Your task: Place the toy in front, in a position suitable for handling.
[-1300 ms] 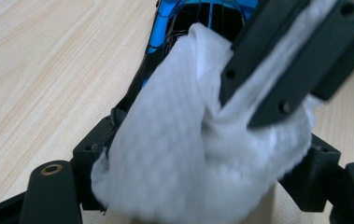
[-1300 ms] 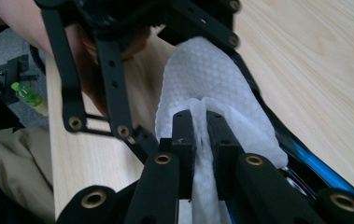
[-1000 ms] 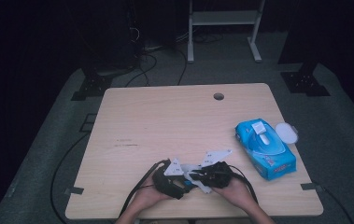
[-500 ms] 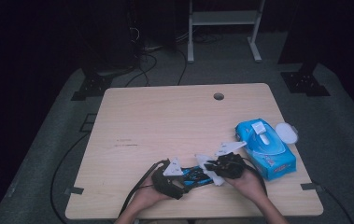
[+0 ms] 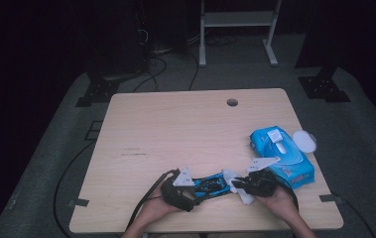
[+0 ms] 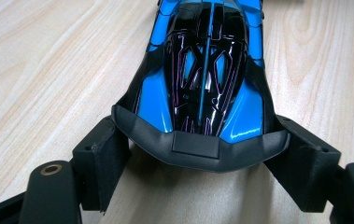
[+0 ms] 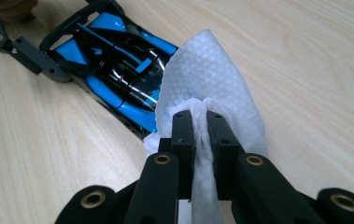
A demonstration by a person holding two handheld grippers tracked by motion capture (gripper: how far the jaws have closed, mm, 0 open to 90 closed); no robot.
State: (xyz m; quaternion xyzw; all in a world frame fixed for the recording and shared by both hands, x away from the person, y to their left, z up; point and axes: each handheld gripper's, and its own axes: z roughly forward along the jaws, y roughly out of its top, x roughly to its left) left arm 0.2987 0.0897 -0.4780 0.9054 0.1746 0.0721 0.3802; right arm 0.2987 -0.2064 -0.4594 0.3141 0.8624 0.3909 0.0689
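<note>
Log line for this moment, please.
left gripper: clamps toy car | right gripper: shut on wipe, at car's end | wipe pack: open, right | table

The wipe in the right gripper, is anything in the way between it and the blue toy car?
Nothing visible. The wipe, pinched in the right gripper, already overlaps one end of the toy car, which the left gripper clamps from the other end on the table.

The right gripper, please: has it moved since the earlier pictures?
Yes. The right gripper, shut on a white wipe, shifted rightward toward the blue wipes pack on the table.
</note>
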